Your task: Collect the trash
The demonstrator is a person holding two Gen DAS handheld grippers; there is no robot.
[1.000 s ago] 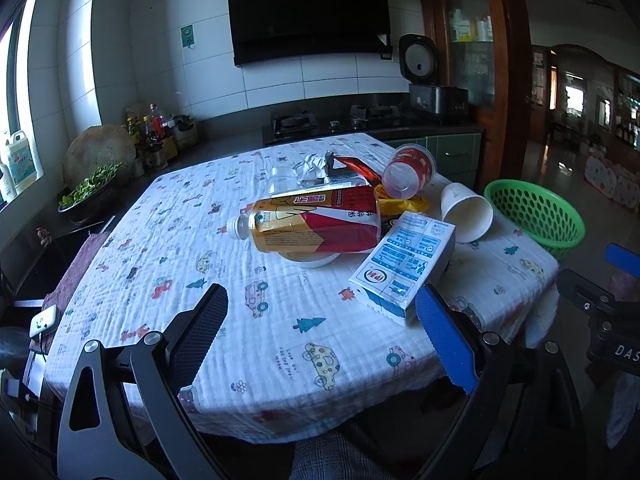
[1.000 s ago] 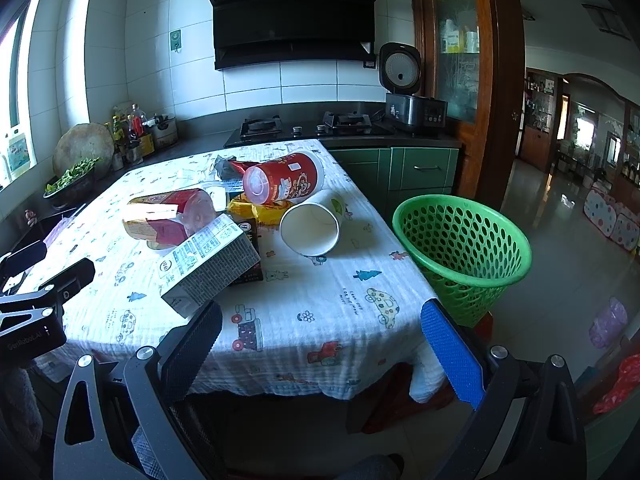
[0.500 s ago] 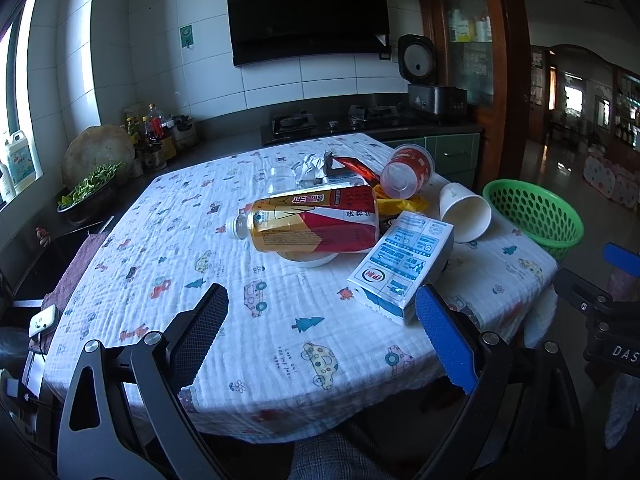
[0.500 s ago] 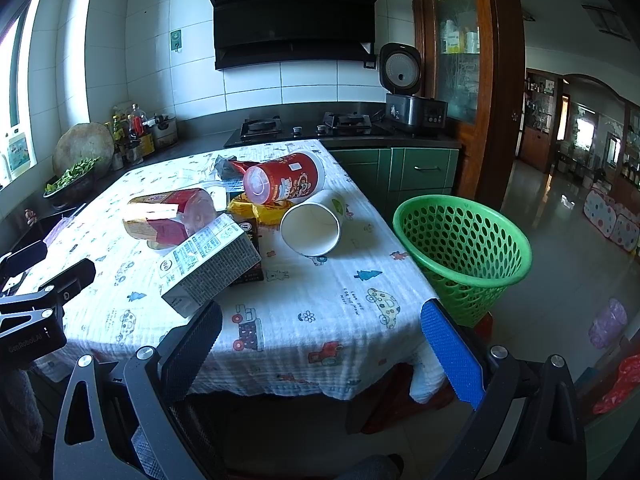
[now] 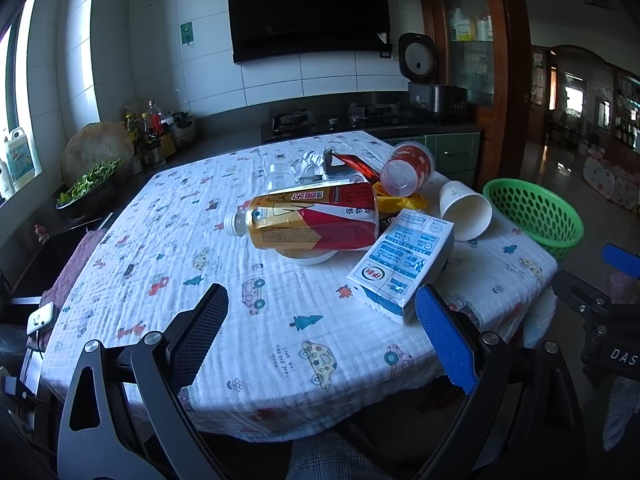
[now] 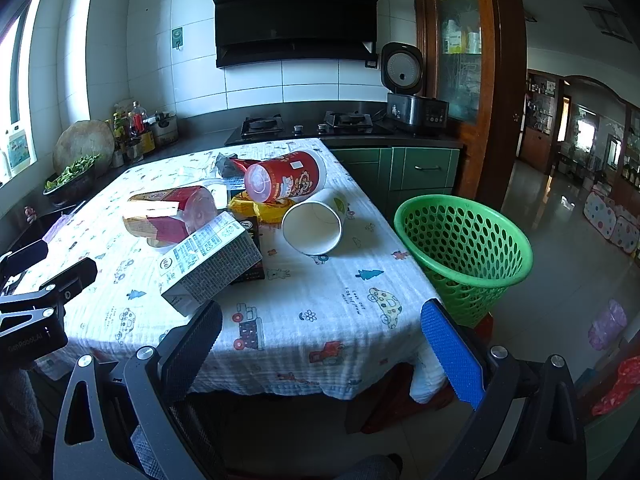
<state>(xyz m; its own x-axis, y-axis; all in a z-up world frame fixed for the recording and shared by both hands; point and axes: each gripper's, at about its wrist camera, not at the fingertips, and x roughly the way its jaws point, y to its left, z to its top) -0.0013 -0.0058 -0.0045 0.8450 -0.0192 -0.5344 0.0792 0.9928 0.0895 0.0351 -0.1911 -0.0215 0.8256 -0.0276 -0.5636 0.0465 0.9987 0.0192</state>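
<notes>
Left gripper [image 5: 320,320]: jaws apart, empty, short of the table [image 5: 168,216].
Right gripper [image 6: 322,334]: jaws apart, empty.
Trash: heaped mid-table; milk carton [image 5: 402,260] propped on neighbours.
Basket [image 6: 464,248]: beside table's right edge.
Risk: pulling the carton may roll the bottle [image 5: 316,218] or paper cup [image 6: 314,224] off.

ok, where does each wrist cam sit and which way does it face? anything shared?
Left wrist: low at the near edge of the table, facing the milk carton and bottle; own open left gripper shows.
Right wrist: further right, facing the paper cup and green basket; own open right gripper shows.
Shared: carton, cup, basket, stove wall.
</notes>
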